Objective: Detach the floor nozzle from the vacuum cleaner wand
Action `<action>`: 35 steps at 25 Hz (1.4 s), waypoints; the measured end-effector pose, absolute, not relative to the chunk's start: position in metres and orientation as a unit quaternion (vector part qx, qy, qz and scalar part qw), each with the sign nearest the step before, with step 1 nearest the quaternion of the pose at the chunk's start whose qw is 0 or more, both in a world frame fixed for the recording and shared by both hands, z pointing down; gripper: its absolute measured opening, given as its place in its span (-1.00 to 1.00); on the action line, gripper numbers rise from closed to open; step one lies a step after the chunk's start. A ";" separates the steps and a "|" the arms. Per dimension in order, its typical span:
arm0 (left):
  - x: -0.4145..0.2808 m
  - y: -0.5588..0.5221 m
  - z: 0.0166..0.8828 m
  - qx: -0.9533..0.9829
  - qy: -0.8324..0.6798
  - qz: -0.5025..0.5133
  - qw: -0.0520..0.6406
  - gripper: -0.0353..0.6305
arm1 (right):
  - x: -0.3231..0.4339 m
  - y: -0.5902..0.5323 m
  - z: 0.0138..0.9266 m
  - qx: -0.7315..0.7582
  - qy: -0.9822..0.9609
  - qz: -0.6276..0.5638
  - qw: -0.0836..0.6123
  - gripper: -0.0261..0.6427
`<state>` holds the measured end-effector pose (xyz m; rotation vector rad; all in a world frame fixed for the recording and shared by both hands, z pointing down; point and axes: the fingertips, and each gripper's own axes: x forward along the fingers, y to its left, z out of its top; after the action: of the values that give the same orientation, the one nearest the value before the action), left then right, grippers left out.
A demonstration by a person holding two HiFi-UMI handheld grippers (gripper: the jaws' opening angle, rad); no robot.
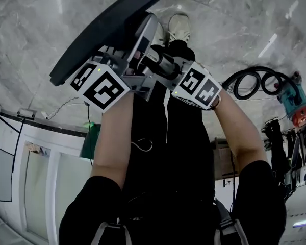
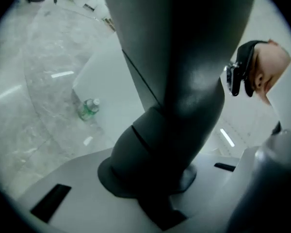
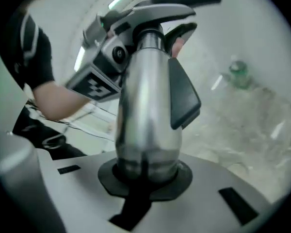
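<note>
The left tongs (image 1: 137, 52) were clamped on the dark neck of the nozzle (image 1: 107, 29). The right tongs (image 1: 163, 65), just beside them, gripped the silver wand (image 3: 145, 106). The nozzle hung tilted, well above the floor (image 1: 35, 24).

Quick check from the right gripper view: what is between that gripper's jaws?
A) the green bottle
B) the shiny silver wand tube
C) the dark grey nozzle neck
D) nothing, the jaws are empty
B: the silver wand tube is gripped between the jaws of the right gripper, while the green bottle is far off on the floor.
</note>
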<state>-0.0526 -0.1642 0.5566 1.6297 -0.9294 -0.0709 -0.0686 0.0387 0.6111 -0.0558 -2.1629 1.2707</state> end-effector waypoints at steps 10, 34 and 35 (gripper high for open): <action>-0.181 -0.290 0.469 0.745 -0.443 -0.158 0.472 -0.68 | 0.021 0.105 0.635 -0.083 -0.795 0.488 0.350 -0.77; -0.104 -0.203 0.562 0.720 -0.345 -0.006 0.602 -0.68 | -0.019 -0.037 0.736 0.184 -0.810 0.327 0.450 -0.77; -0.104 -0.203 0.563 0.720 -0.343 -0.005 0.604 -0.68 | -0.021 -0.037 0.734 0.188 -0.811 0.323 0.450 -0.77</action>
<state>-0.1036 -0.2025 0.5630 1.6662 -0.7936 -0.0122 -0.0211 -0.0366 0.7342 0.4644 -2.0052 0.7980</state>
